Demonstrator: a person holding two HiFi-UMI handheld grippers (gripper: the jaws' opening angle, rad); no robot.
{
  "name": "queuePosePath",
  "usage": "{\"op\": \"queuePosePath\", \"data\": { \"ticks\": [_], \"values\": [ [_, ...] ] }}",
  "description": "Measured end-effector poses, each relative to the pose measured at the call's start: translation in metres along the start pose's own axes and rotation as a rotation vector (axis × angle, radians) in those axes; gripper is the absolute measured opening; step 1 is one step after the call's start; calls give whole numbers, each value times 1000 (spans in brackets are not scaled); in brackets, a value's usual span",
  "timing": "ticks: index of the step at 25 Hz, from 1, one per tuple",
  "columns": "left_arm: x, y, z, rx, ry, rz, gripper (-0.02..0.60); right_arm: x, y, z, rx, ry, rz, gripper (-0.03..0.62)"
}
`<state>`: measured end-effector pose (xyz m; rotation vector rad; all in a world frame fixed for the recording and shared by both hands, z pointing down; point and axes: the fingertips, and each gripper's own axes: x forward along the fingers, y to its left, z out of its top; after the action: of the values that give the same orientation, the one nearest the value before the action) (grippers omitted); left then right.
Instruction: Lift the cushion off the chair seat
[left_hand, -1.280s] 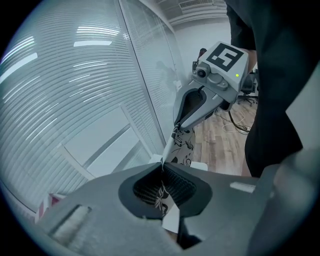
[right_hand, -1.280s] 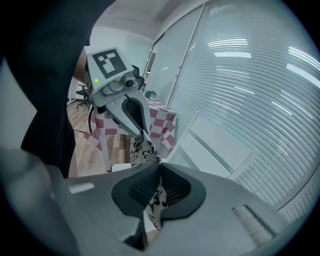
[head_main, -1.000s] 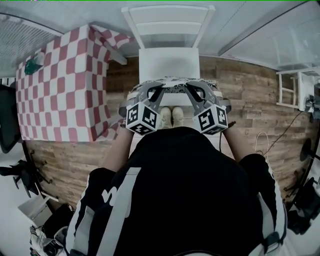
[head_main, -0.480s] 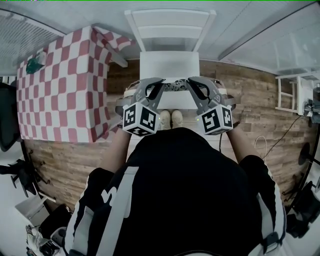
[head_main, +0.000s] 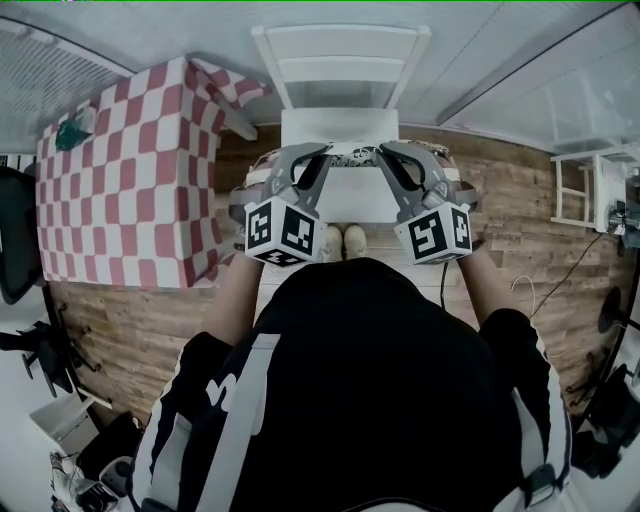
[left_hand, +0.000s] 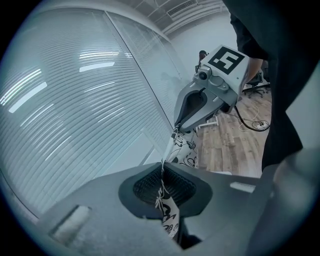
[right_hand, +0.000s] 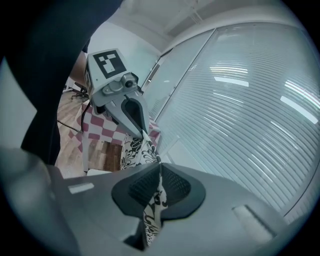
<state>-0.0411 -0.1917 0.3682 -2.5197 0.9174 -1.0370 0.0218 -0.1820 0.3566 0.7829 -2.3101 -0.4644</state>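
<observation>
Left gripper (left_hand: 162, 172) and right gripper (right_hand: 160, 175) each have jaws clamped on the cushion (head_main: 352, 152) edge, upper centre. It looks thin, soft and light, best held at its edges.

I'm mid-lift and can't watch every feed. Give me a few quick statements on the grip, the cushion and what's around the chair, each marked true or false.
1. The left gripper and the right gripper are both shut on the cushion. True.
2. The cushion lies flat on the chair seat. False: it hangs pinched between the two grippers, over the chair seat.
3. A table with a red-and-white checked cloth stands beside the chair. True.
4. The chair is dark wood. False: it is white; only the floor is wood.
</observation>
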Motion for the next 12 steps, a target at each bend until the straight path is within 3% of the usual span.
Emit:
{"op": "queuePosePath", "data": {
  "ticks": [12],
  "values": [
    [-12,30,26,33,-47,62,12,-8,-31,29,-37,-39,-72,11]
  ]
}}
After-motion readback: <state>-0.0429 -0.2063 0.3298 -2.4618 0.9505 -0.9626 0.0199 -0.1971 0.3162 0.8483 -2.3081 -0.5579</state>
